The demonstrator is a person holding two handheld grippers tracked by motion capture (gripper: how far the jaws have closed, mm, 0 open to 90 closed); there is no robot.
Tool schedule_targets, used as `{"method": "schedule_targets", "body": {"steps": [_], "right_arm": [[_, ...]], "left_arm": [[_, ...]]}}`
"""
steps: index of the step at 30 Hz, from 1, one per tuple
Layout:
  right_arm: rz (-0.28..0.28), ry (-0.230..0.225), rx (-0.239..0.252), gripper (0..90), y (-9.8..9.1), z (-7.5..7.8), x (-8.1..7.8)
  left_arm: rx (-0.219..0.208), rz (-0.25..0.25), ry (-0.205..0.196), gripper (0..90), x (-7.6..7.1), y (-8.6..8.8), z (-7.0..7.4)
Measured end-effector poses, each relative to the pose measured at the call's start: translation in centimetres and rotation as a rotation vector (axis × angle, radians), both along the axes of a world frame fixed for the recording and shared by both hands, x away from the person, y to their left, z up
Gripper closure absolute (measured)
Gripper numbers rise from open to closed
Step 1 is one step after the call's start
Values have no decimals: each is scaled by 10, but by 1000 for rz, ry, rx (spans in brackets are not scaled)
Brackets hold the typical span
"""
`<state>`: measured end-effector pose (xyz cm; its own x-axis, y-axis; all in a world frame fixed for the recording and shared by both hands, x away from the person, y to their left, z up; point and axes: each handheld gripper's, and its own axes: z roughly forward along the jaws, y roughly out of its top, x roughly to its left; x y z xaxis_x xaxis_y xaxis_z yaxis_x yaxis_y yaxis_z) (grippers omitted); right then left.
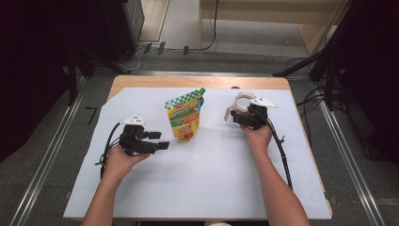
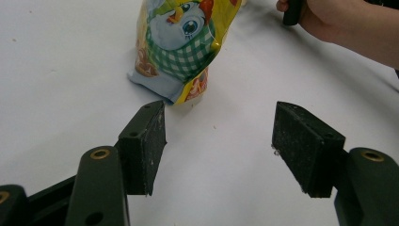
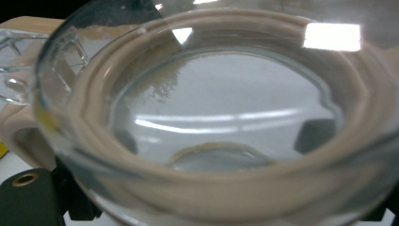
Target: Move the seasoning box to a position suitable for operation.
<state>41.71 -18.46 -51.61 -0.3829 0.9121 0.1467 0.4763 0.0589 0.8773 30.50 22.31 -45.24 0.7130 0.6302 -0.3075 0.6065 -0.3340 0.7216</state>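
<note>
A yellow and green spouted food pouch lies on the white sheet, its green cap pointing away from me. My left gripper rests on the sheet just left of the pouch's bottom end, open and empty. In the left gripper view the pouch lies just beyond the jaw tips of the left gripper. My right gripper is at the right of the sheet, closed around a clear round container with a beige ring. This container sits close before the camera, and through it the right gripper has a dark pad on either side.
A white sheet covers most of the wooden table. Black cables trail from both grippers toward the near edge. The person's right hand is at the upper right of the left gripper view. Dark stands and floor cables surround the table.
</note>
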Motion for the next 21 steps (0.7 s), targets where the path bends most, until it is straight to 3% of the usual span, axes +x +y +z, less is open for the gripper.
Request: {"method": "schedule_targets", "body": {"steps": [10,21], "right_arm": [[41,10,-11,115,-10,9,-3],[105,-40,8,118,-14,39,-28]], "left_arm": [[-4,18,6,349,2,0,-1],[-3,-18,14,359,0,-4,-1]]}}
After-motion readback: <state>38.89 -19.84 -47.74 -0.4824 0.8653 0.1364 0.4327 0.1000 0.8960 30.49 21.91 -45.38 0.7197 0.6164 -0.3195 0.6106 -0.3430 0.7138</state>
